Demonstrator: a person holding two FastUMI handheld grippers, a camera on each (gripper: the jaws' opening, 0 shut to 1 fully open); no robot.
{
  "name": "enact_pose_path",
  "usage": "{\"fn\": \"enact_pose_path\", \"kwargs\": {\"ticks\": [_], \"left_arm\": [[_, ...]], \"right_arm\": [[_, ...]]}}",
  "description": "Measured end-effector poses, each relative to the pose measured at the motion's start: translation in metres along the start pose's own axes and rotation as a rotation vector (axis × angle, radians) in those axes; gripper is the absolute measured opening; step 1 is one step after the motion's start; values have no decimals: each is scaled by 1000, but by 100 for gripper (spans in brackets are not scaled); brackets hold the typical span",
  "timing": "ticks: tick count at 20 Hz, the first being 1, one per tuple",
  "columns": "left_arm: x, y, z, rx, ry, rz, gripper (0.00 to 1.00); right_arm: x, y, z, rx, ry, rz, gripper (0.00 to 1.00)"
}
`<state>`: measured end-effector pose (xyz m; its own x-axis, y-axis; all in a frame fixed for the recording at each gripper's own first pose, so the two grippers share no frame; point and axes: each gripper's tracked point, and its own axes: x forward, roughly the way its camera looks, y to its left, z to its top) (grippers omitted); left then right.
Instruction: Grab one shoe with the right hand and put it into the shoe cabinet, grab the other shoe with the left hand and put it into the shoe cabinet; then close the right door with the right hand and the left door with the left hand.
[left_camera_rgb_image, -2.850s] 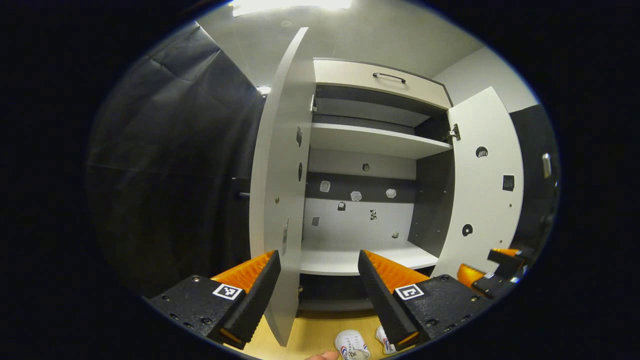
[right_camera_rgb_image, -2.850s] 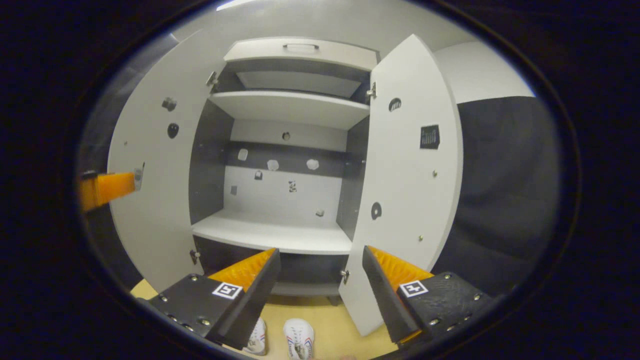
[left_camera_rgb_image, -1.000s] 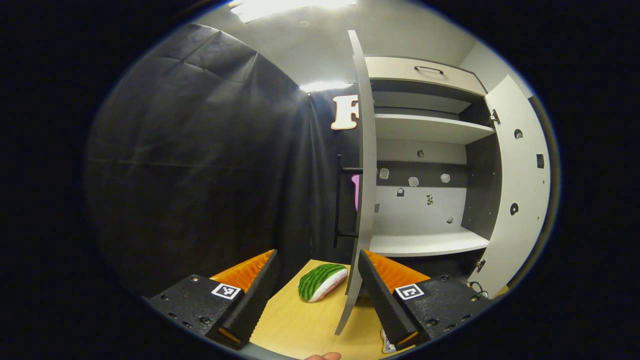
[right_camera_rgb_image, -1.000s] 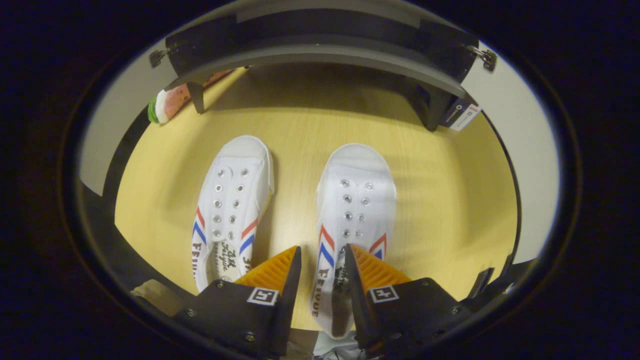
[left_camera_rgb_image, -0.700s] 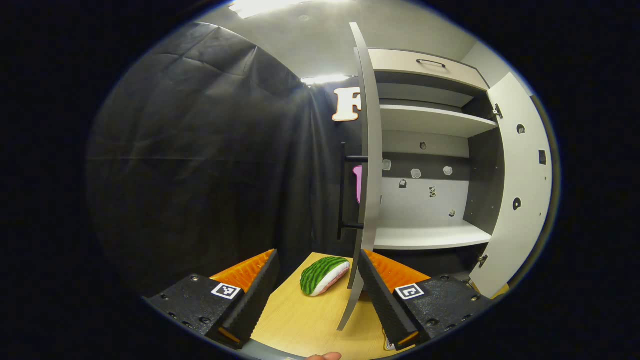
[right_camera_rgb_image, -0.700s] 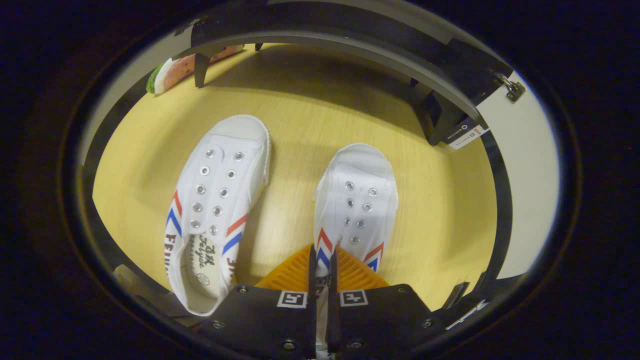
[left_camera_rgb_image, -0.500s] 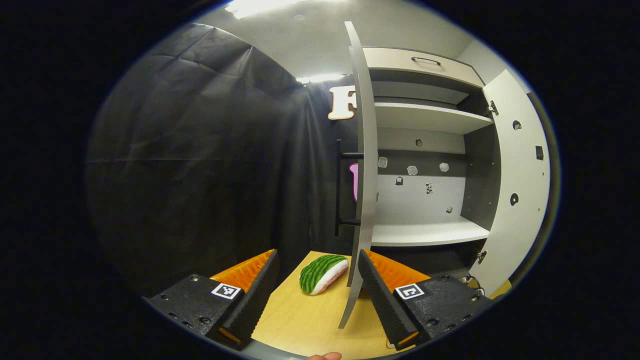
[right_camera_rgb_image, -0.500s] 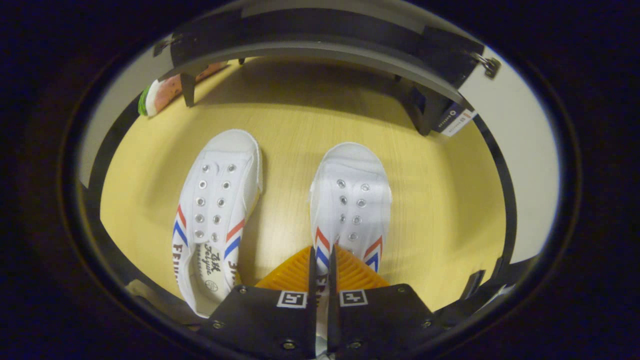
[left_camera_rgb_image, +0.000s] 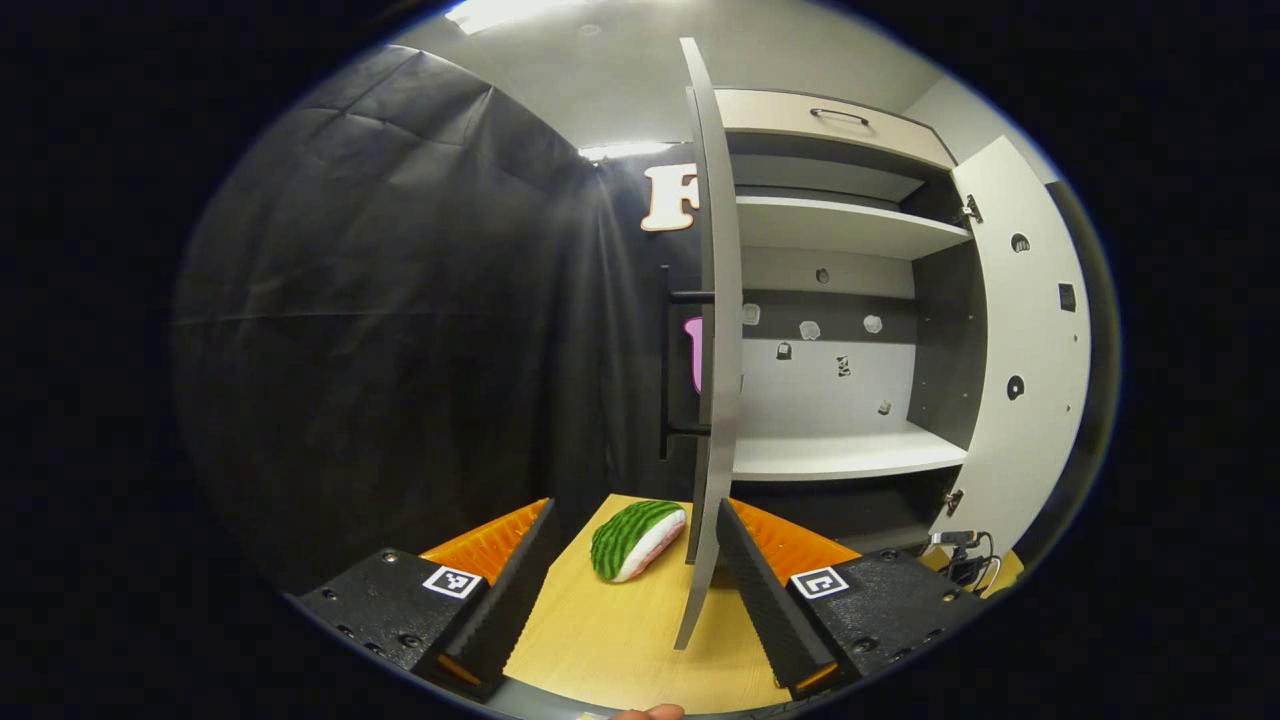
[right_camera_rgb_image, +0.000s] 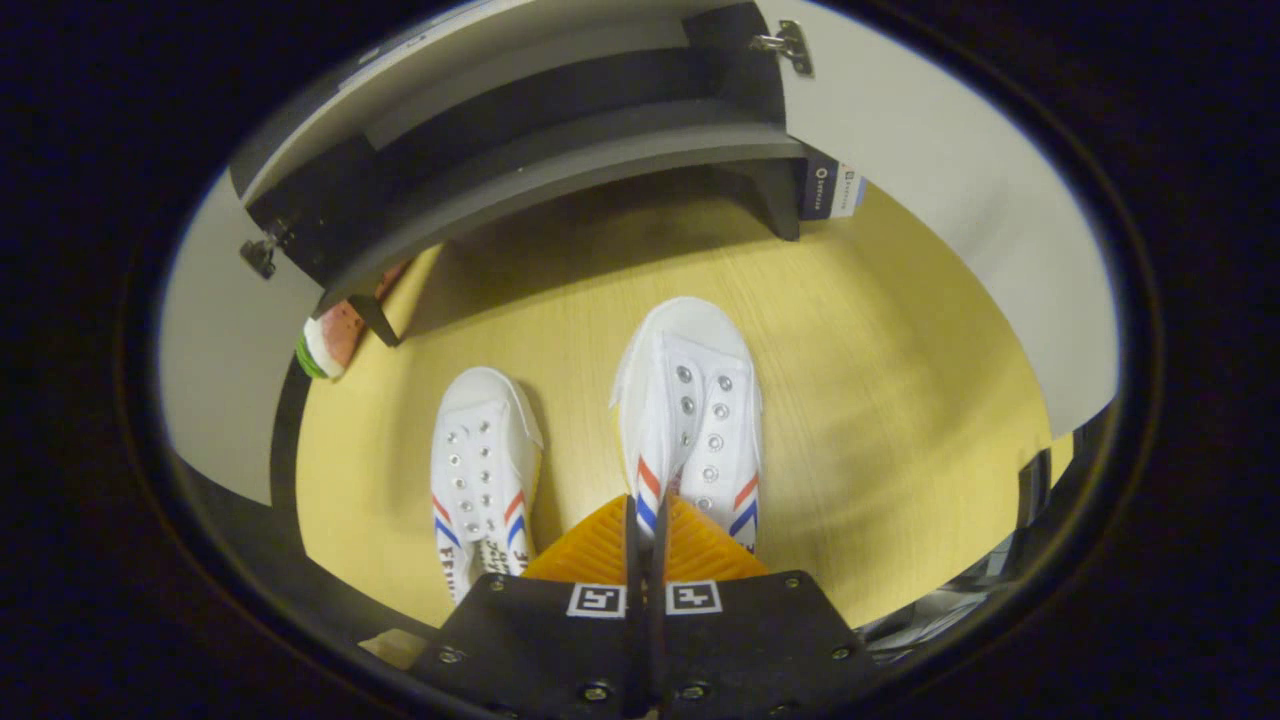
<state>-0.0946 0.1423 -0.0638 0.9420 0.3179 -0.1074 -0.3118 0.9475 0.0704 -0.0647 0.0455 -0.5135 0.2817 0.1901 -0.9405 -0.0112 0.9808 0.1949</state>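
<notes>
Black cloth wall on the left of the left gripper view, pale wood floor (left_camera_rgb_image: 620, 640) below. Left gripper (left_camera_rgb_image: 630, 590) held level with jaws wide and nothing between them, likely parked until its own shoe's turn. Shoe cabinet (left_camera_rgb_image: 850, 300) ahead to the right with both doors swung out: left door (left_camera_rgb_image: 715, 350) seen nearly edge-on, right door (left_camera_rgb_image: 1020, 360) flat beyond. Lower shelf (left_camera_rgb_image: 840, 455) bare and ready for the pair. Watermelon-patterned cushion (left_camera_rgb_image: 635, 540) on the floor just beside the left door's bottom edge.

Same wood floor (right_camera_rgb_image: 880, 400) in the right gripper view, looked down on from above. Right gripper (right_camera_rgb_image: 645, 535) with jaws pinched nearly together on the heel end of the right-hand shoe (right_camera_rgb_image: 690, 410), apparently on its collar; a grip at the back leaves the toe free to lead into the cabinet. Long axis along the gripper's line, toe toward the cabinet's dark base (right_camera_rgb_image: 540, 170). Other shoe (right_camera_rgb_image: 485, 480) just beside it, roughly parallel, toe the same way, flat on the floor. Cushion beside a cabinet leg at the left.
</notes>
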Motion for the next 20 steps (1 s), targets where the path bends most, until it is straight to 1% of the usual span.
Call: {"fn": "enact_pose_path", "kwargs": {"ticks": [1, 4, 6, 8, 12, 16, 19, 20], "left_arm": [[-1, -1, -1, -1, 3, -4, 97], [-1, 1, -4, 5, 9, -5, 96], [0, 1, -6, 8, 11, -4, 96], [-1, 0, -11, 5, 22, -8, 96], [0, 0, -16, -7, 34, -12, 97], [-1, 5, -17, -10, 32, 3, 97], [-3, 13, -19, -13, 32, 33, 97], [-4, 17, -19, -15, 34, 49, 97]], "right_arm": [[-5, 4, 2, 6, -11, 17, 1], [-29, 18, 15, -6, -54, 58, 0], [-55, 31, 36, -21, -109, 88, 0], [-89, 46, 63, -65, -185, 109, 0], [-167, 86, 129, -115, -364, 185, 0], [-236, 124, 216, -143, -541, 251, 0], [-253, 134, 279, -198, -634, 214, 0], [-249, 138, 301, -206, -652, 204, 0]]}}
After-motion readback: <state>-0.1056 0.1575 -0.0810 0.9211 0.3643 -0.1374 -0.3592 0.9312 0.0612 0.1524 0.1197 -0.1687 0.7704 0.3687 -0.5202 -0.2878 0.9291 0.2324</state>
